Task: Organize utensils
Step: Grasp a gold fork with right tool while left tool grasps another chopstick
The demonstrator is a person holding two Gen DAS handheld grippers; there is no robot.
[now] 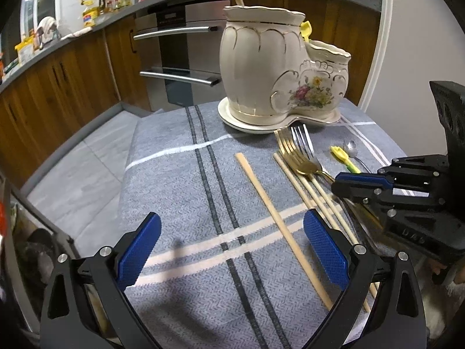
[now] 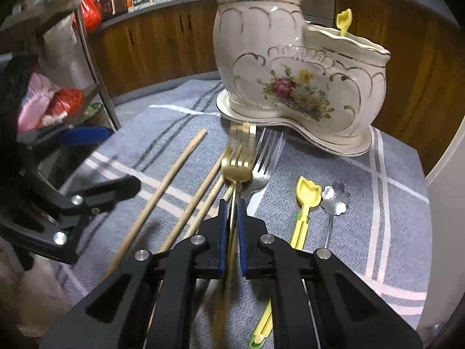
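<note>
A cream ceramic holder (image 1: pixel 270 69) with two openings stands on the grey striped cloth (image 1: pixel 180 192); it also shows in the right wrist view (image 2: pixel 290 67). A wooden handle and a yellow spoon (image 2: pixel 344 20) stick out of it. On the cloth lie chopsticks (image 1: pixel 276 218), a gold fork (image 2: pixel 237 168), a silver fork (image 2: pixel 264 163), a yellow spoon (image 2: pixel 306 195) and a flower-shaped metal spoon (image 2: pixel 335 197). My right gripper (image 2: pixel 231 203) is shut on the gold fork's handle. My left gripper (image 1: pixel 232 247) is open and empty above one chopstick.
Wooden kitchen cabinets and an oven (image 1: pixel 180 58) stand behind the table. A metal rack with bags (image 2: pixel 58 93) stands to the left in the right wrist view. The table's edge drops to grey floor tiles (image 1: pixel 87 168) on the left.
</note>
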